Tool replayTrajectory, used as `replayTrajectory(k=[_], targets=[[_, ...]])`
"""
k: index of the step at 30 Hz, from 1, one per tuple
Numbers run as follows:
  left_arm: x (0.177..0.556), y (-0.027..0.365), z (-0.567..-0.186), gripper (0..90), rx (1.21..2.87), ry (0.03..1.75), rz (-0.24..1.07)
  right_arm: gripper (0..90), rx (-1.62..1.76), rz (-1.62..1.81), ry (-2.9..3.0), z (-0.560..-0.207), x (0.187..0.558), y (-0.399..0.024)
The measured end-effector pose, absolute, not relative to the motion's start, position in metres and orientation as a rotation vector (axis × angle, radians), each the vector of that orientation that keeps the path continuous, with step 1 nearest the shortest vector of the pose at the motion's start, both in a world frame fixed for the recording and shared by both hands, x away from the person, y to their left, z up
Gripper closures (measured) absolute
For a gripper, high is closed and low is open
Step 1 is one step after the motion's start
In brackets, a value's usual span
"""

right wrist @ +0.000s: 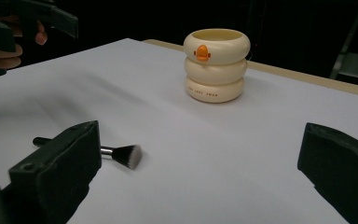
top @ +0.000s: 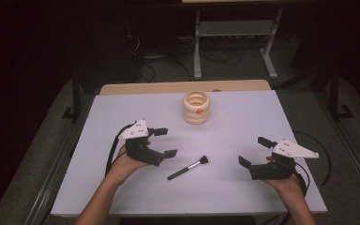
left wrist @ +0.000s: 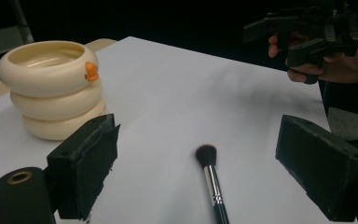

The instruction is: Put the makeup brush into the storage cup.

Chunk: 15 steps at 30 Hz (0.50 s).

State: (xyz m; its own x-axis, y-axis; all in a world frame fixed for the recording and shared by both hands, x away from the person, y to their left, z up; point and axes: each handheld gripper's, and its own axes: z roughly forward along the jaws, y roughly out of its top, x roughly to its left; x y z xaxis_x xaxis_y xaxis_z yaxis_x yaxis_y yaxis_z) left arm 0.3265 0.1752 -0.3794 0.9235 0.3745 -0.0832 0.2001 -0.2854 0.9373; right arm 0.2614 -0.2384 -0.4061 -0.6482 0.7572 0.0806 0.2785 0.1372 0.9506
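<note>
Black-handled makeup brush [top: 188,168], dark bristles, silver ferrule.

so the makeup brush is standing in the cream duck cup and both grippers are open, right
Not quite. The makeup brush is not in the cream duck cup; it lies flat on the white table, between the two grippers and apart from the cup, as the high view shows. The left gripper and right gripper are indeed both open.
</note>
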Motion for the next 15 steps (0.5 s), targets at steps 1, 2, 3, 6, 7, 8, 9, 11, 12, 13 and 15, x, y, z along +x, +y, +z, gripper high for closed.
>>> replayTrajectory(k=[1,2,3,6,7,8,9,11,12,13,15], targets=[[0.327,0.173,-0.379,12.1,1.873,0.422,0.178,0.0,0.993,1.524,1.999,-0.406,0.261,-0.238],[0.327,0.173,-0.379,12.1,1.873,0.422,0.178,0.0,0.993,1.524,1.999,-0.406,0.261,-0.238],[0.327,0.173,-0.378,12.1,1.875,0.422,0.177,0.0,0.993,1.523,1.999,-0.406,0.261,-0.238],[0.329,0.171,-0.377,12.1,1.873,0.411,0.178,0.0,0.990,1.521,2.001,-0.406,0.262,-0.238],[0.329,0.170,-0.377,12.2,1.868,0.412,0.178,0.0,0.991,1.522,2.001,-0.406,0.262,-0.238],[0.329,0.169,-0.377,12.2,1.864,0.415,0.175,0.0,0.991,1.522,2.001,-0.406,0.262,-0.238],[0.330,0.169,-0.376,12.2,1.864,0.413,0.175,0.0,0.992,1.523,2.000,-0.406,0.261,-0.238],[0.330,0.167,-0.376,12.2,1.865,0.409,0.176,0.0,0.992,1.522,2.000,-0.406,0.261,-0.238],[0.330,0.166,-0.376,12.2,1.866,0.408,0.176,0.0,0.992,1.522,2.000,-0.406,0.261,-0.238],[0.331,0.165,-0.376,12.2,1.867,0.408,0.177,0.0,0.992,1.521,2.000,-0.406,0.262,-0.238],[0.332,0.162,-0.376,12.2,1.887,0.394,0.185,0.0,0.988,1.521,2.001,-0.406,0.262,-0.238]])
